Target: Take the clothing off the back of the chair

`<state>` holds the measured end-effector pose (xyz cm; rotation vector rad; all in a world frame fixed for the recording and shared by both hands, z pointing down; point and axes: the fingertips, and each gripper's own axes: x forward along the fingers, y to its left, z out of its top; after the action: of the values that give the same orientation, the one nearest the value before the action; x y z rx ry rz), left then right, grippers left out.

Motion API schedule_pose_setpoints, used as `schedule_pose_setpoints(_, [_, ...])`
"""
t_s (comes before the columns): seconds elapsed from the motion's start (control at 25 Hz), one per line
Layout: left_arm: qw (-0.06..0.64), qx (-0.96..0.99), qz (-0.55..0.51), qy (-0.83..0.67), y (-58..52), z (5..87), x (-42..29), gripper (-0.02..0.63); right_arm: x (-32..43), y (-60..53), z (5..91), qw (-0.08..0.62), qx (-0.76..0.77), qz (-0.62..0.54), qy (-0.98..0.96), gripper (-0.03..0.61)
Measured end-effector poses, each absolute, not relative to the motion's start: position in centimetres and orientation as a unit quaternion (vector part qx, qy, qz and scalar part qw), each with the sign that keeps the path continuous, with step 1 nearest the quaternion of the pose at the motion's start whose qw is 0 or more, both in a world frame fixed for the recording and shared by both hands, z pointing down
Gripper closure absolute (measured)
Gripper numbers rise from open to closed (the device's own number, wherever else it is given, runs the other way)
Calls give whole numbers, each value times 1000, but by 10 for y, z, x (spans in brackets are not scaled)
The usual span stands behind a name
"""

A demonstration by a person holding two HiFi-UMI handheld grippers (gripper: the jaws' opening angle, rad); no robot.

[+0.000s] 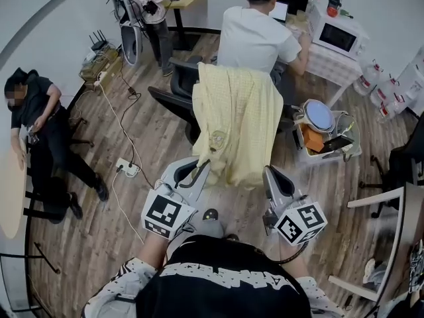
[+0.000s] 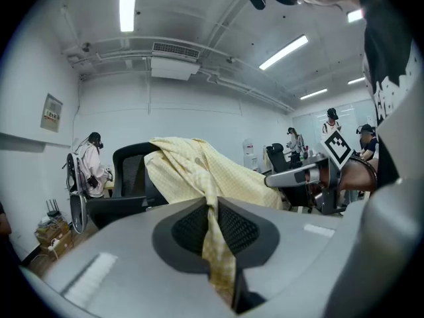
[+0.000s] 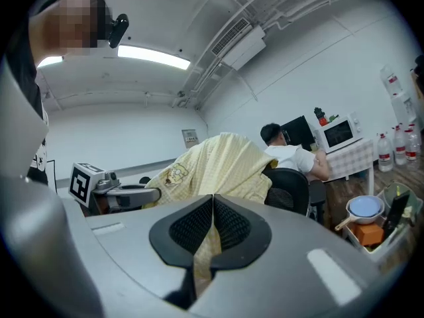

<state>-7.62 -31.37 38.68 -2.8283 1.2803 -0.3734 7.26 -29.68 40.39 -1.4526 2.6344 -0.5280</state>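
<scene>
1. Closest to me, the operator's dark top with pale lettering (image 1: 225,277) fills the bottom of the head view, both forearms reaching forward with a gripper each.
2. The left gripper (image 2: 213,207) has its jaws pressed nearly together on a fold of the yellow checked garment (image 1: 238,121). The cloth runs down through the narrow slot between the pads. It grips the hem at the lower left corner.
3. The right gripper (image 3: 212,207) is pinched just as tightly, with a thin strip of the same fabric caught between its pads at the lower right edge. The two grippers sit level with each other, one at each side of the hanging cloth.
4. The garment is draped over the back of a black office chair (image 1: 173,103), its top edge hooked over the backrest and its body hanging towards the operator. A small cartoon emblem shows on the near face.
5. Just right of the chair, a wire basket (image 1: 344,152) on the wooden floor holds a pan and some orange items.
6. Beyond the chair, someone in a white shirt (image 1: 255,38) sits at a desk, a white microwave (image 1: 338,37) to their right.
7. On the far left, another person in dark clothes (image 1: 40,121) sits by a curved table.
</scene>
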Motion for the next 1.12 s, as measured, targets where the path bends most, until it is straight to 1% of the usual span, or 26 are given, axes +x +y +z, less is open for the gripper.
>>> schedule_pose_setpoints(0.64, [14, -887, -121, 445, -254, 384, -74, 589, 78, -252, 409, 48, -450, -172, 875, 561])
schedule_pose_setpoints(1.12, [16, -896, -129, 425, -245, 385, -71, 589, 83, -243, 406, 61, -470, -173, 863, 561])
